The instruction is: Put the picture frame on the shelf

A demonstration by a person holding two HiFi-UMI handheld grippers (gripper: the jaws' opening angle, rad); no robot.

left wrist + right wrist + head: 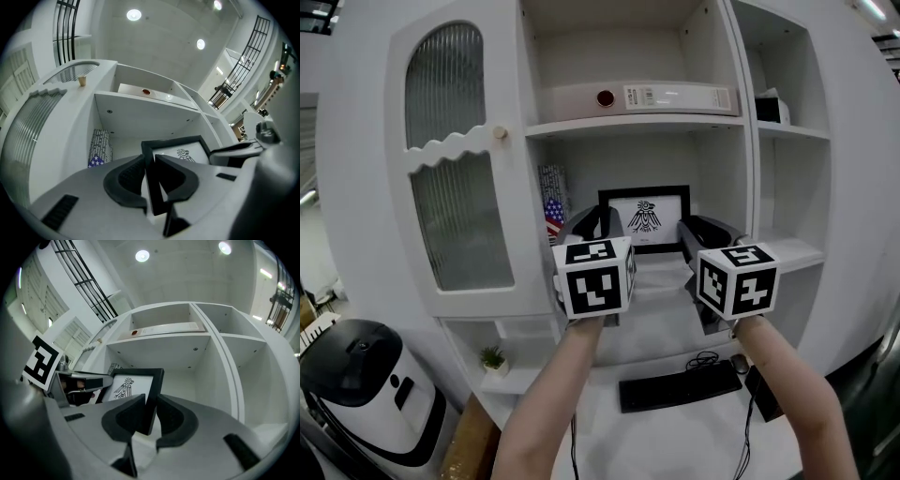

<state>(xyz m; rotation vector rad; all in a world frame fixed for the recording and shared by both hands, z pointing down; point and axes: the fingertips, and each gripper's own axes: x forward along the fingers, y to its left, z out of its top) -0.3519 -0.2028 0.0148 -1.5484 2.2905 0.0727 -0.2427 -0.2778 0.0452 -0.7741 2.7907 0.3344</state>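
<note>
Far left of the middle shelf [792, 251] there's a flag-print box [553, 214], so it pays to stay clear of that. The left tongs [592, 225] are clamped on the left edge of the black picture frame [645, 217] and the right tongs [705, 232] pinch its right edge. The bird print hangs upright between them, facing out, in front of that opening. It looks not yet set down. I'd guess the two-sided grip is to stop it twisting.
</note>
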